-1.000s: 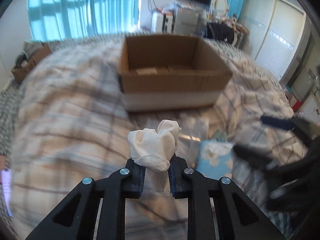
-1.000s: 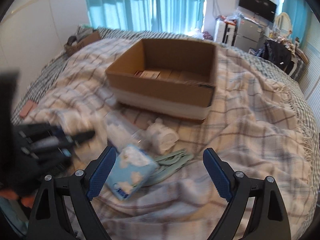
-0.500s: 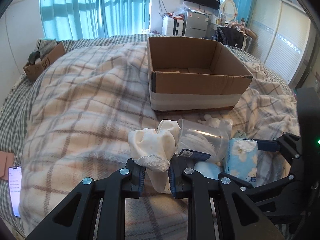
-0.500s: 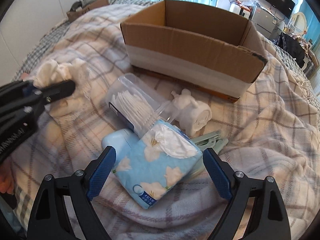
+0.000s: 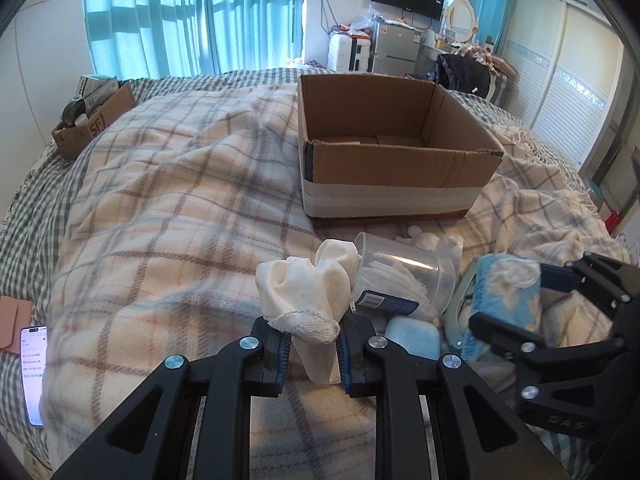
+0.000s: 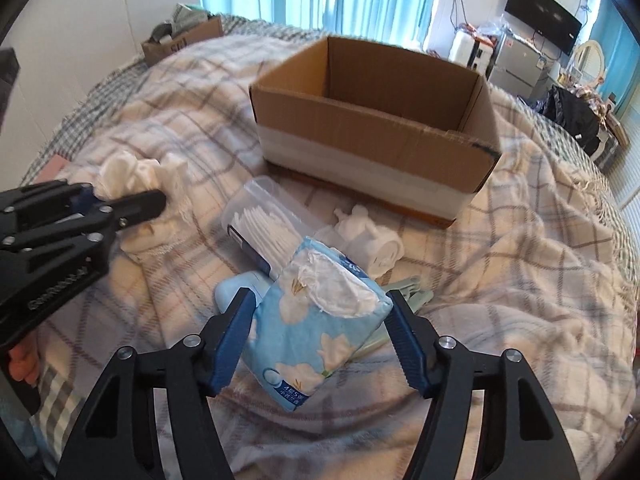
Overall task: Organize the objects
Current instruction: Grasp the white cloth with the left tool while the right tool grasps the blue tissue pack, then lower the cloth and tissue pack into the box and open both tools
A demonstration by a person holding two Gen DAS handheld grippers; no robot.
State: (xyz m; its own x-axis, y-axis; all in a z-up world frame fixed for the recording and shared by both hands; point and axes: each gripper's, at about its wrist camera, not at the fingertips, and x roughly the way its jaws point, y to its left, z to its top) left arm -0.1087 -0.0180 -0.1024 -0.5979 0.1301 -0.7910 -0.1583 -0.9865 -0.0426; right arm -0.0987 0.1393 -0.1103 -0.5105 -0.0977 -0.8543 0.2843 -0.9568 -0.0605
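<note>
My left gripper (image 5: 313,354) is shut on a white cloth (image 5: 308,288), held just above the plaid blanket; it also shows in the right wrist view (image 6: 120,204). My right gripper (image 6: 322,332) has closed around a blue flowered tissue pack (image 6: 320,320), both pads touching its sides; the pack also shows in the left wrist view (image 5: 500,300). An open cardboard box (image 5: 392,152) stands on the bed beyond both grippers and looks nearly empty.
A clear tub of cotton swabs (image 6: 260,224) lies on its side beside a pale blue case (image 6: 236,288), a white rolled cloth (image 6: 376,244) and green clips (image 6: 412,292). A phone (image 5: 34,372) lies at the bed's left edge. A small carton (image 5: 92,120) sits far left.
My right gripper has moved forward over the tissue pack and closed its jaws onto it. The left gripper still holds the white cloth, nearly in place.
</note>
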